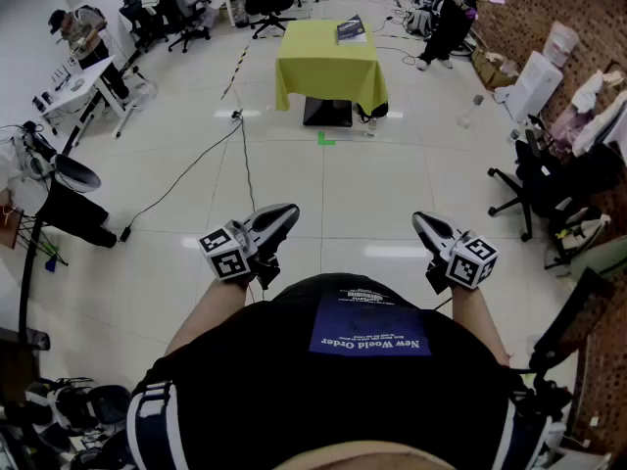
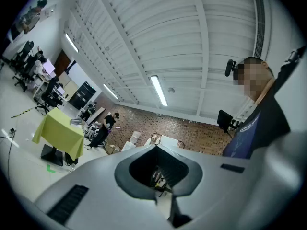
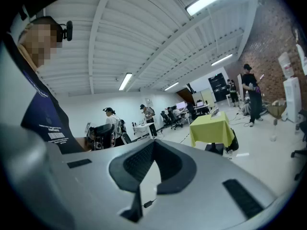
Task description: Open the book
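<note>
Approach step only, nothing touched yet. Green-clothed worktop [image 1: 328, 62] stands well ahead across the floor, with the book [image 1: 352, 29] lying on its far right corner, apparently closed. Left claw [image 1: 287, 213] and right claw [image 1: 421, 221] both clenched, empty, well short of the worktop. Next up: walk over, unclench, catch the cover's edge. Book too small to tell the spine side from here.
</note>
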{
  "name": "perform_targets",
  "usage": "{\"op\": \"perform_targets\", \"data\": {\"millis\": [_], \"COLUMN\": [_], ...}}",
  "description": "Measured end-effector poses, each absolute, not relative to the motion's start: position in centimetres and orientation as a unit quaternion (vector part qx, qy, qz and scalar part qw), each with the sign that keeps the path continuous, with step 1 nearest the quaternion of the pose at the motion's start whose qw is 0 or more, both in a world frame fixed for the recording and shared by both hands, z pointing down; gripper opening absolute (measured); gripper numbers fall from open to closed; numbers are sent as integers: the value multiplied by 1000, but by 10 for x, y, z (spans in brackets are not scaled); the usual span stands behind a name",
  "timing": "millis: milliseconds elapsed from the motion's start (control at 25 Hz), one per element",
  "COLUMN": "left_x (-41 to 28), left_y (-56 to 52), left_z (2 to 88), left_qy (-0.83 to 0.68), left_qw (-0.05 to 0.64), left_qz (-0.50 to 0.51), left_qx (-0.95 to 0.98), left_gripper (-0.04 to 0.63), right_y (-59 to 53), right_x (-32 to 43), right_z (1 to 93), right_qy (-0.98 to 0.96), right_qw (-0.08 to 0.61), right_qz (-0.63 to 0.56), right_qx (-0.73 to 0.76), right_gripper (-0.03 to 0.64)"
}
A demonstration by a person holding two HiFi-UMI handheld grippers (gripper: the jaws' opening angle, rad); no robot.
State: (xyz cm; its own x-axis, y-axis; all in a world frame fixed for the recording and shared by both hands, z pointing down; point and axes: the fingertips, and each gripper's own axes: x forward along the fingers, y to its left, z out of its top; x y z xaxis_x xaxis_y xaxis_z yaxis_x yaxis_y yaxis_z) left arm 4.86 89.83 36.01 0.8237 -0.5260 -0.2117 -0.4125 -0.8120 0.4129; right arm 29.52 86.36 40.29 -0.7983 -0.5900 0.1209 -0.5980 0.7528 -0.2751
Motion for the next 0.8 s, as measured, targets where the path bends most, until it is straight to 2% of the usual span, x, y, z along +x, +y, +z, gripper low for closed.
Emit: {"op": "perform_targets", "data": {"millis": [480, 640, 800], "left_x": [132, 130, 98], "left_y": [882, 873, 852], "left_z": [362, 368, 373], "left_qy": [-239, -238, -245], "left_qw": [201, 210, 211], "left_qz": [-164, -161, -165], "left_qx": [936, 935, 932], "left_gripper": [6, 6, 6], "right_y": [847, 832, 808], "right_x": [373, 367, 335], "right_z": [421, 434, 437], "right_qy": [-933, -931, -933], "right_qw": [16, 25, 33], "right_qz": [175, 186, 185], "right_qx": [315, 312, 308], "right_gripper": [-12, -12, -12]}}
